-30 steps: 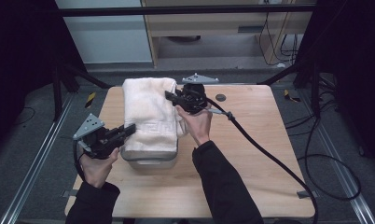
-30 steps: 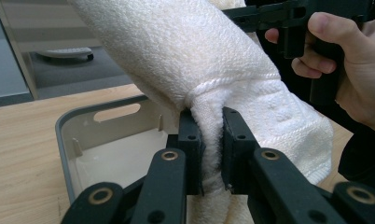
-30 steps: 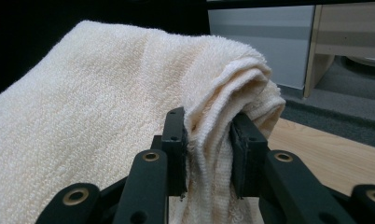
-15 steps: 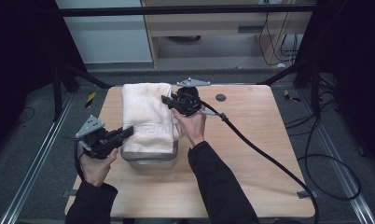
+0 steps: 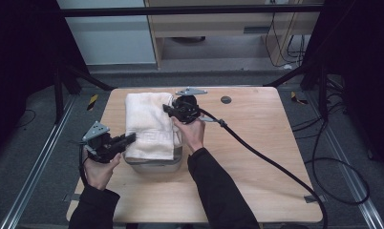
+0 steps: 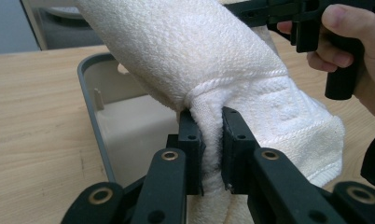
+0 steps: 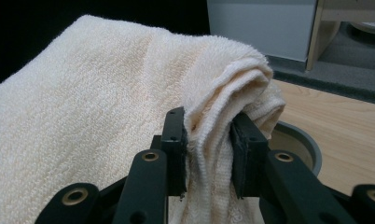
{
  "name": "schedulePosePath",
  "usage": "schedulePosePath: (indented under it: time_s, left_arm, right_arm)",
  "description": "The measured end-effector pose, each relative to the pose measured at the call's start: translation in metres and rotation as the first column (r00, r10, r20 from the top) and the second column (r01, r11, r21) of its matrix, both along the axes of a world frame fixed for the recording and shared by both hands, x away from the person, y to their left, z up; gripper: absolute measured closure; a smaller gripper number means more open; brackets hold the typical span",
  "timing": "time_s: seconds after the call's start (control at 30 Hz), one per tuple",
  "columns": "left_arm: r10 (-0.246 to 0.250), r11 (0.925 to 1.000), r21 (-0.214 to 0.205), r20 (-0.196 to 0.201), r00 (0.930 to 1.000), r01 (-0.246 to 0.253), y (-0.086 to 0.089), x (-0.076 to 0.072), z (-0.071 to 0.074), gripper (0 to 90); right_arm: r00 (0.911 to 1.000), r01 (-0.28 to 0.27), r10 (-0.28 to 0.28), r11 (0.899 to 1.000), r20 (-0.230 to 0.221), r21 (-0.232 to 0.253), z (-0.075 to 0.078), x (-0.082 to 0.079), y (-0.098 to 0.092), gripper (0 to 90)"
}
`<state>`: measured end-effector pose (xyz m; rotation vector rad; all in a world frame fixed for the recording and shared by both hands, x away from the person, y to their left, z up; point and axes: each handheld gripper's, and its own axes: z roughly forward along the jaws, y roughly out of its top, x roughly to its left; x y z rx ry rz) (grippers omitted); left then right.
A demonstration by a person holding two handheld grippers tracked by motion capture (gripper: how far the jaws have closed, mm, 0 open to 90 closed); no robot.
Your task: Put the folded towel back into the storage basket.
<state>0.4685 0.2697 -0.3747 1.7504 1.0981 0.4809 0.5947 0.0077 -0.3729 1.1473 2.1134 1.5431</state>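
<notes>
Folded white towel (image 5: pixel 149 125) held over a grey bin (image 5: pixel 154 164) near the table's (image 5: pixel 257 157) left-centre, draped across the bin's open top with the far end reaching past the rim toward the table's back edge. Left gripper (image 5: pixel 125 140) clamped tight on the towel's near-left edge, a thick pinch of terry squeezed between both jaws, plain in the left gripper view (image 6: pixel 212 140). Right gripper (image 5: pixel 170 110) likewise closed hard on a bunched fold at the far-right side, cloth pressed between the pads in the right gripper view (image 7: pixel 208 140). Long axis of the towel running from the near edge of the table toward the far edge, roughly square to the bin's length as far as can be judged, since most of the bin lies hidden beneath the cloth. Towel sagging between the 2 grips, far end higher than the near end. Risks from here: lowering with the long axis still crossing the bin would leave both ends hanging over the rim instead of settling inside; uneven descent of the 2 grips could unroll the fold; a release while cloth bridges the rim might let the towel slide off onto the wood; dragging sideways could shove or tip the light bin.
</notes>
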Motion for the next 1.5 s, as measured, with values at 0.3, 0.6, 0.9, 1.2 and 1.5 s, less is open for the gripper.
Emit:
schedulePosePath:
  time_s: [0.3,0.6,0.9,1.2,1.5]
  left_arm:
    - [0.018,0.9991,0.039,-0.052,0.9985,-0.016,0.004,0.013,-0.022,79.4]
    - [0.042,0.9967,0.074,-0.088,0.9953,-0.035,0.003,0.024,-0.039,79.4]
    - [0.070,0.9930,0.103,-0.113,0.9911,-0.058,-0.004,0.031,-0.055,79.4]
    - [0.091,0.9880,0.134,-0.103,0.9905,-0.077,-0.008,0.034,-0.061,79.2]
    - [0.113,0.9822,0.162,-0.100,0.9886,-0.096,-0.012,0.032,-0.063,71.8]
  right_arm:
    - [0.9998,0.015,-0.015,0.999,-0.013,-0.047,-0.018,0.004,0.007,70.2]
    - [0.9991,0.025,-0.028,0.996,-0.031,-0.083,-0.036,0.009,0.011,70.0]
    - [0.9986,0.030,-0.035,0.993,-0.039,-0.114,-0.049,0.013,0.012,69.6]
    - [0.9983,0.032,-0.038,0.990,-0.045,-0.136,-0.056,0.017,0.012,69.1]
    - [0.9983,0.027,-0.035,0.986,-0.045,-0.165,-0.059,0.018,0.013,67.9]
